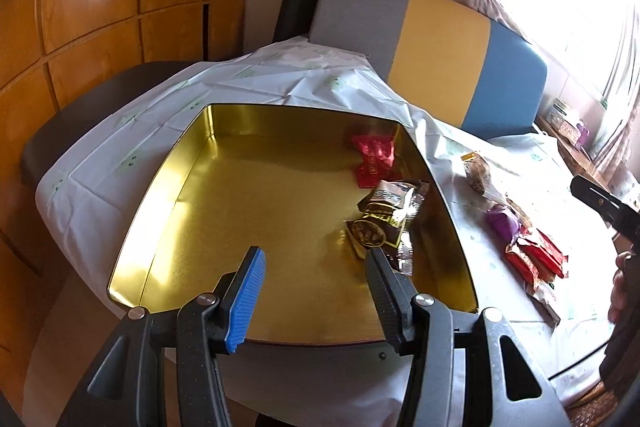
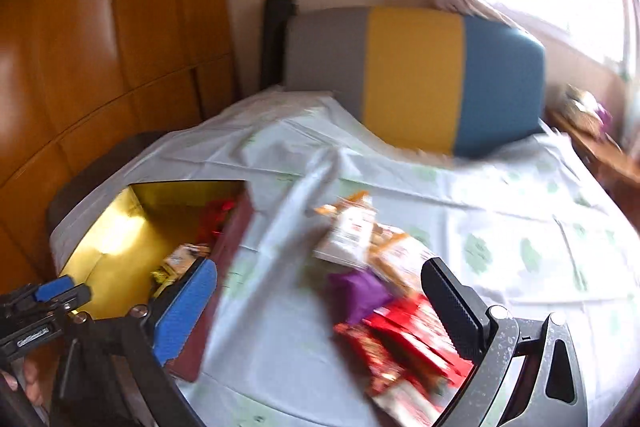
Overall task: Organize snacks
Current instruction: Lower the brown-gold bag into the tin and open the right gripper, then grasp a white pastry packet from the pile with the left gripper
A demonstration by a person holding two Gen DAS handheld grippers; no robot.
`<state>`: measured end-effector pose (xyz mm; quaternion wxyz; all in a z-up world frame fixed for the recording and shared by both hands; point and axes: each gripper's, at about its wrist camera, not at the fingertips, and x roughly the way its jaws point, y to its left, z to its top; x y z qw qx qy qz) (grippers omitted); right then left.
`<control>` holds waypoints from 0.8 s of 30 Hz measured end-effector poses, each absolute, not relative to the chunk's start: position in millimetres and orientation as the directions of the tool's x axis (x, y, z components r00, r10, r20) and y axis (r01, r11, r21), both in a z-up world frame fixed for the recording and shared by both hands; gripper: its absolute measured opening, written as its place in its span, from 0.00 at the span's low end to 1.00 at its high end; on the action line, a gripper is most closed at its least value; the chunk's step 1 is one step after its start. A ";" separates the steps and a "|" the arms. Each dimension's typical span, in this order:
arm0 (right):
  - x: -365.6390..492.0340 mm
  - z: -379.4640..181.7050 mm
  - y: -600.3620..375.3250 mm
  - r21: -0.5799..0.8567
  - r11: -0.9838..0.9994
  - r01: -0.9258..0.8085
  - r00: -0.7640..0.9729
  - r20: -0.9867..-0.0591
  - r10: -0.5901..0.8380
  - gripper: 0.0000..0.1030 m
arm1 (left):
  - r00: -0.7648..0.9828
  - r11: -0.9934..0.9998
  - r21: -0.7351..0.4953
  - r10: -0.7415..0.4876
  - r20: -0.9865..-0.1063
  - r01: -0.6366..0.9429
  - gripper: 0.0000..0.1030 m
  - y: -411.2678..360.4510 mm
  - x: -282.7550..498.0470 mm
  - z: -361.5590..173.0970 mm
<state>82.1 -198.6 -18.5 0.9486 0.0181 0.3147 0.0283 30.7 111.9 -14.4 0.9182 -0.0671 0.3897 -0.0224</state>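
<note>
White tablecloth [image 1: 248, 87] covers table; striped chair [image 1: 440, 47], wooden cabinets [image 1: 100, 7] behind.

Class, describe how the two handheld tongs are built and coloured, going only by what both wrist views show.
The left tongs and right tongs look alike: each has a black frame with cut-out windows, silver round pivot bolts, one finger with a ribbed blue pad and one with a textured black pad. In the right wrist view, small white lettering, too small to read, shows on the left tongs' body. No cables or sleeves are visible.
</note>
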 end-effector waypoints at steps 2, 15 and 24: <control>81.6 -16.1 -217.9 0.031 1.000 0.005 0.803 -0.596 0.015 1.00 | 0.696 0.992 -0.128 -0.096 -0.712 0.006 0.51 105.8 31.6 -12.0; 112.1 -47.4 -341.0 0.021 0.989 0.144 0.643 -0.762 -0.078 1.00 | 0.685 0.976 -0.058 -0.189 -0.704 0.209 0.51 31.1 51.0 13.1; 108.3 -75.9 -405.6 0.350 0.865 0.359 0.567 -0.818 0.096 1.00 | 0.603 0.934 -0.050 -0.268 -0.751 0.352 0.57 -52.3 98.8 15.8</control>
